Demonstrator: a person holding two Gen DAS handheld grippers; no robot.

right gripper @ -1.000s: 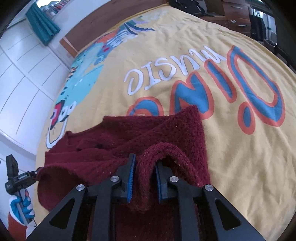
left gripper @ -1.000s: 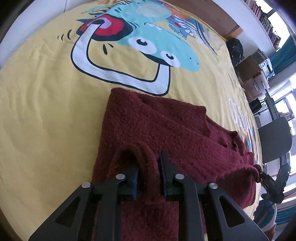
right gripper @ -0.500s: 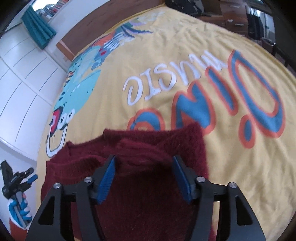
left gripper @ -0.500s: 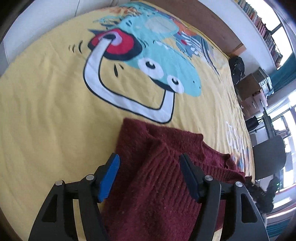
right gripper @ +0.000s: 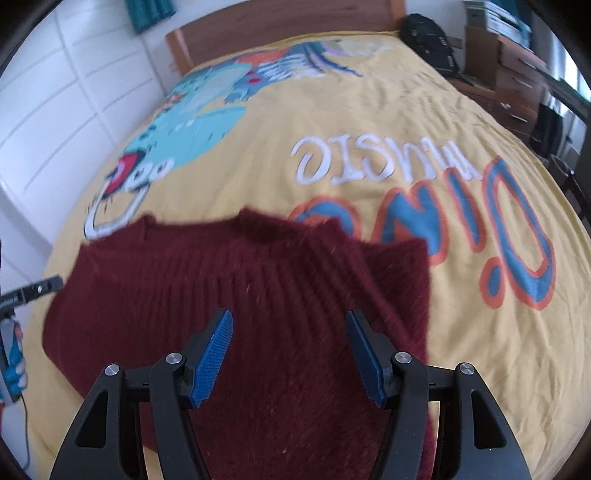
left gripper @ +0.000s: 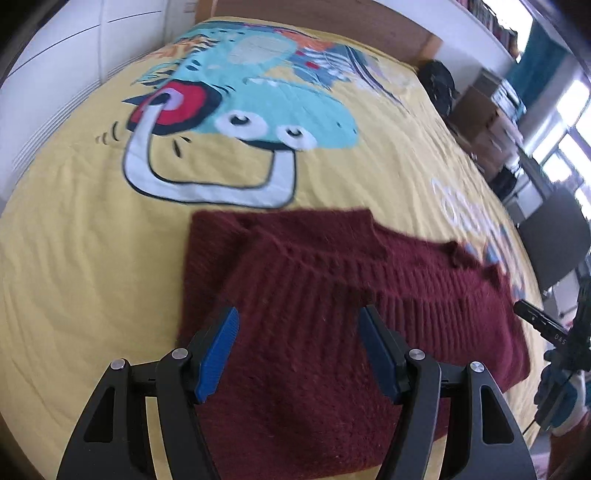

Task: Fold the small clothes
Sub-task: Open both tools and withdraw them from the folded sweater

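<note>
A dark red knitted sweater point(left gripper: 314, 280) lies folded on the yellow printed bedspread point(left gripper: 74, 258); it also shows in the right wrist view point(right gripper: 258, 288). My left gripper point(left gripper: 299, 328) is open and empty, raised above the sweater's left part. My right gripper point(right gripper: 290, 332) is open and empty, raised above the sweater's right part. The tip of the right gripper shows at the right edge of the left wrist view point(left gripper: 539, 321), and the left gripper's tip shows at the left edge of the right wrist view point(right gripper: 37, 288).
The bedspread point(right gripper: 406, 122) bears a teal dinosaur print point(left gripper: 280, 110) and "DINO MUSIC" lettering point(right gripper: 406, 162). A wooden headboard point(right gripper: 280, 22) stands at the far end. A black bag point(right gripper: 424, 33), drawers point(right gripper: 517, 74) and a dark chair point(left gripper: 554, 236) stand beside the bed.
Both grippers were shut on folds of the sweater a second ago. They have opened, let go, and lifted back. The sweater now lies flatter on the bed.
</note>
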